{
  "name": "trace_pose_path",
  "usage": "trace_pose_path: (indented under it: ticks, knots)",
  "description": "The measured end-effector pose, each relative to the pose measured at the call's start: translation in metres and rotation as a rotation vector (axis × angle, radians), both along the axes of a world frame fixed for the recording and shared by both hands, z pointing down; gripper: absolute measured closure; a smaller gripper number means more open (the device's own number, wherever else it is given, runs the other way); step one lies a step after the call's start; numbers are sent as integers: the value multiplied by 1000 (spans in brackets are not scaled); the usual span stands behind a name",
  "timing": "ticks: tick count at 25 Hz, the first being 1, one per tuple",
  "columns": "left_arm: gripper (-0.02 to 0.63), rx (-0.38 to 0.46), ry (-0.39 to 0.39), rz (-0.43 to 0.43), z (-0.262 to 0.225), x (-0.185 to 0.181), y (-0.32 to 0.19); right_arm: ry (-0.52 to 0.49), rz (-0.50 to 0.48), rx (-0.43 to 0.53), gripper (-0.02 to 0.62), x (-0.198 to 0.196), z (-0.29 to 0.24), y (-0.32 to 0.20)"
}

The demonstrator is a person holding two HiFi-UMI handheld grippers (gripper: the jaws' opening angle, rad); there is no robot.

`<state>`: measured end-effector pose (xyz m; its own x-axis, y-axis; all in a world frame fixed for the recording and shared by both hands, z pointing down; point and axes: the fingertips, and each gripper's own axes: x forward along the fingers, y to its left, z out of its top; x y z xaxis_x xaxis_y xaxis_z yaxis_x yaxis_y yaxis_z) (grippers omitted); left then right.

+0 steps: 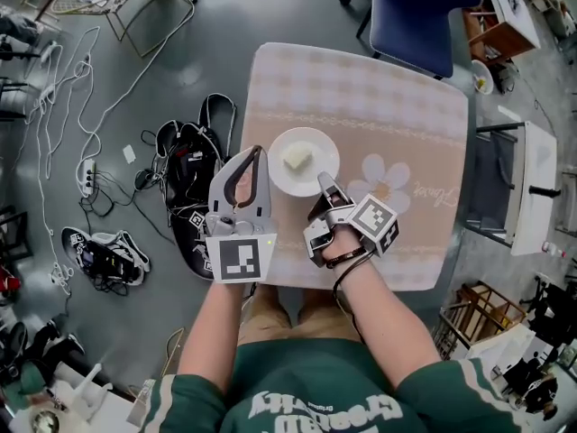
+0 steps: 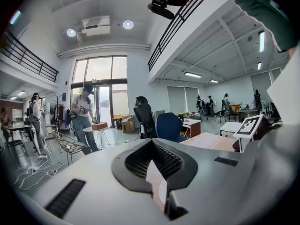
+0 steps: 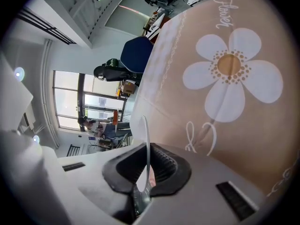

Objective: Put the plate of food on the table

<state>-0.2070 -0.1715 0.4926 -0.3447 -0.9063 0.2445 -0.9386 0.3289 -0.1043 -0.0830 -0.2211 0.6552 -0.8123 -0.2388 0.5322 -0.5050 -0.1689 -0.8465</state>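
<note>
A white plate (image 1: 317,144) lies on the table (image 1: 361,88) with one pale yellow piece of food (image 1: 298,158) on it. My right gripper (image 1: 323,184) is turned on its side at the plate's near right edge. Its jaws are shut on the rim, which runs as a thin white line (image 3: 146,130) between the pads of the right gripper (image 3: 147,149). My left gripper (image 1: 261,152) stays level beside the plate's left rim. Its tips meet, and only a sliver of cloth and plate shows through the left gripper (image 2: 151,145).
The pink cloth has a white flower print (image 3: 229,74) just right of the plate. A blue chair (image 1: 415,7) stands at the table's far side. Bags and shoes (image 1: 185,174) and cables (image 1: 87,177) lie on the floor to the left. A person (image 2: 83,116) stands far off.
</note>
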Motion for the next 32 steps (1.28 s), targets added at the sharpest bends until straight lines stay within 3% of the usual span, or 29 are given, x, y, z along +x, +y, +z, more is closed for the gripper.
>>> trace_pose_path:
  ticks: [10,27,28,30,32]
  knots:
    - [597,-22,28,-23,23,-22,4,80,15,-13,571,-17,28,-6]
    - [598,-25,76,-29,37,-33,-8,79,78,-32,569,-44,38,-22]
    - [598,-27,74,-28,38,-34,-9,77,82,-41,565,-45,38,-22]
    - [598,-30,72,-23,39,-34,-11,83,78,-46,444,-46,36,-21]
    - [597,-27,79,-24,40,-34,-12,112,69,-43,437,-42,34,-18]
